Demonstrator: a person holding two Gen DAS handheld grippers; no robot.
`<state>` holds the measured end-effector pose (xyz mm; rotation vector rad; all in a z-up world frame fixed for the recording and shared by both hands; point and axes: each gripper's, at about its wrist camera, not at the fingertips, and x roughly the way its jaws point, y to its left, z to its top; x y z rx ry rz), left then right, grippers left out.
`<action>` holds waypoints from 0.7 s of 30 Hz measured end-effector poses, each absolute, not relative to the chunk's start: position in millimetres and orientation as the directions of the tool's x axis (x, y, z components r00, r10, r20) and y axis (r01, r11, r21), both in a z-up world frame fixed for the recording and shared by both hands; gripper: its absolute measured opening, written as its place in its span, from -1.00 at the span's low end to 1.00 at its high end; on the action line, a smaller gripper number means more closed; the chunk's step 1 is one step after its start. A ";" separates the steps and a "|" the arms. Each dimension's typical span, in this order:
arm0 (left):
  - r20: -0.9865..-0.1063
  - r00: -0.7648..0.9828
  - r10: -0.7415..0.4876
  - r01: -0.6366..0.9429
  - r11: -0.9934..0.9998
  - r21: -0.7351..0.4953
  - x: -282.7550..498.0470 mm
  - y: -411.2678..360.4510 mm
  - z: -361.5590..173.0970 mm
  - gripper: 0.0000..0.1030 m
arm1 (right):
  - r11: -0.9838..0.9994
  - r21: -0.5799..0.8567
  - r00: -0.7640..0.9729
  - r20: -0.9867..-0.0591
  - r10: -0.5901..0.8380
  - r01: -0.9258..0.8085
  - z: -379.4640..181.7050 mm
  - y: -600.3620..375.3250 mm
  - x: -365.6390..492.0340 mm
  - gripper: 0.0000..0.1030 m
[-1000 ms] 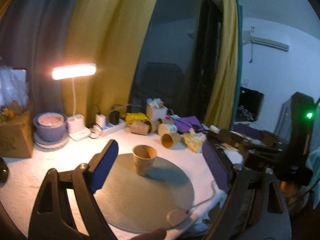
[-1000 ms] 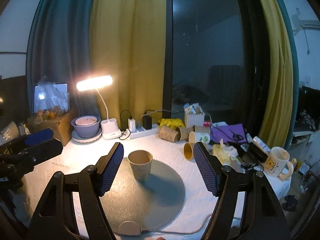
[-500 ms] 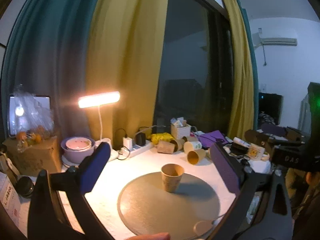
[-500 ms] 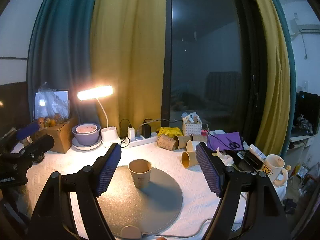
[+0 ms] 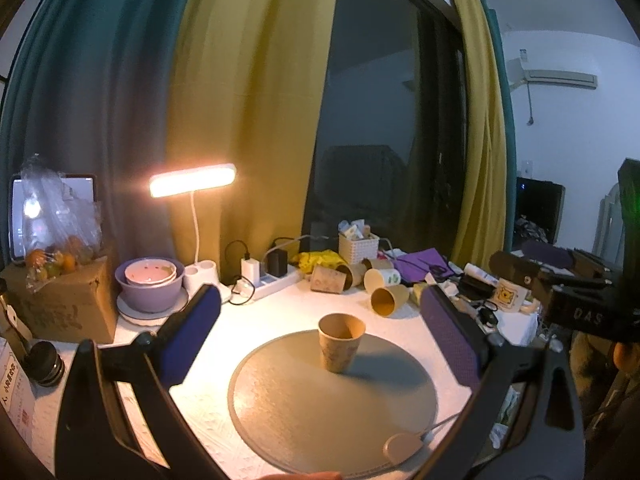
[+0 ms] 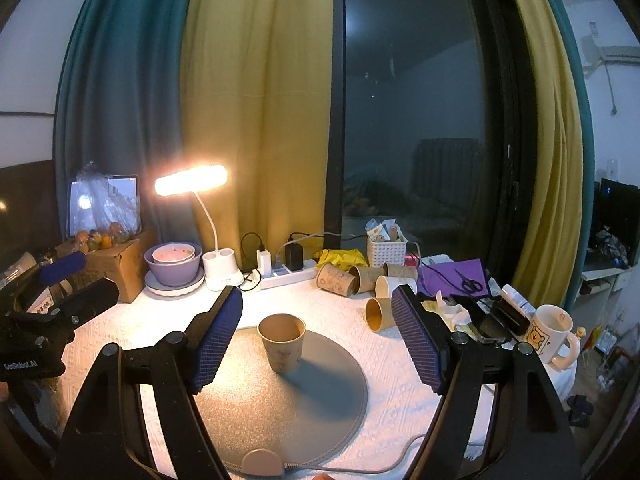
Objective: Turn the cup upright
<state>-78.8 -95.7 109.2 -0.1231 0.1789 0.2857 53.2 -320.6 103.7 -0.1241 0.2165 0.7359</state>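
A brown paper cup (image 5: 341, 342) stands upright, mouth up, on a round grey mat (image 5: 332, 404) on the white table; it also shows in the right wrist view (image 6: 282, 342) on the mat (image 6: 280, 404). My left gripper (image 5: 320, 344) is open and empty, held back from the cup and above the table. My right gripper (image 6: 316, 340) is open and empty, also back from the cup. The left gripper shows at the left edge of the right wrist view (image 6: 52, 320). The right gripper shows at the right edge of the left wrist view (image 5: 560, 292).
Several paper cups (image 6: 360, 280) lie on their sides behind the mat, near a power strip (image 6: 280, 274), a white basket (image 6: 386, 248) and a lit desk lamp (image 6: 192, 180). A purple bowl (image 6: 172, 264) and cardboard box (image 6: 116, 264) stand at left. A mug (image 6: 554, 334) stands at right.
Both grippers have pulled back and risen away from the cup, the left one swinging so the cup sits more central. The cup has stayed upright on the mat.
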 end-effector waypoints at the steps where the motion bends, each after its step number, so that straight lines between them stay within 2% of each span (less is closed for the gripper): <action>1: -0.193 0.944 0.269 -0.291 0.952 -0.096 -78.8 -95.7 109.1 0.95 | 0.735 -0.037 0.720 -0.239 0.651 -0.677 103.7 -320.6 53.1 0.55; 21: -0.198 0.944 0.266 -0.289 0.952 -0.098 -78.5 -102.1 105.3 0.95 | 0.735 -0.035 0.719 -0.245 0.650 -0.677 98.7 -318.3 53.6 0.55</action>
